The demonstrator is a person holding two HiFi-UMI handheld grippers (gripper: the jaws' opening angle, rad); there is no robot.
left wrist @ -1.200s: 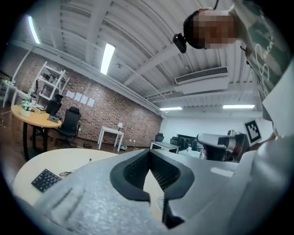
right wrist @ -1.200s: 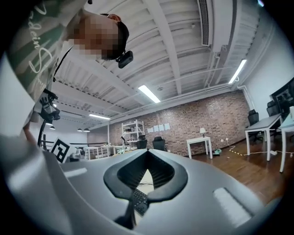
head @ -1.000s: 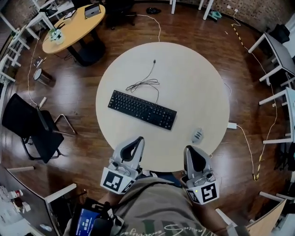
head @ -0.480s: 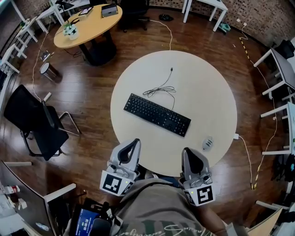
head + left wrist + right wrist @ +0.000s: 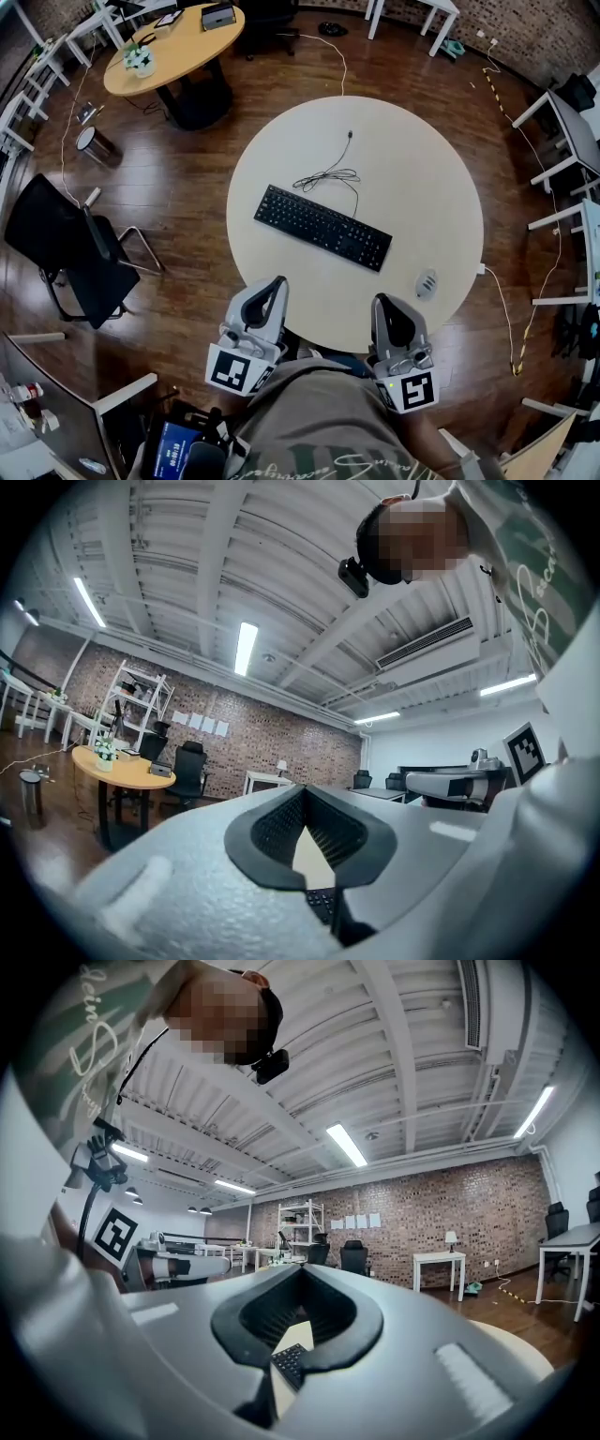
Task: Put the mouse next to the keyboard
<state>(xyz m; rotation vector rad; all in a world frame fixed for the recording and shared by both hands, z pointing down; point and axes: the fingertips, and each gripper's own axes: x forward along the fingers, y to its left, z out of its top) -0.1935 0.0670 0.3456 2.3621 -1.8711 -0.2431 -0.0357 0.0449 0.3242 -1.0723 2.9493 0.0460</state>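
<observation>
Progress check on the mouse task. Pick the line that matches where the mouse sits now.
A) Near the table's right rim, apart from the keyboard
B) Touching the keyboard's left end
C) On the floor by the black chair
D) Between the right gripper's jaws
A: the mouse lies alone near the right rim of the round table, with bare tabletop between it and the keyboard.

Round pale table (image 5: pixel 412 169), 1 black keyboard (image 5: pixel 323 228) (cable (image 5: pixel 328 175) coiled behind), 1 mouse (image 5: pixel 427 283) near edge
</observation>
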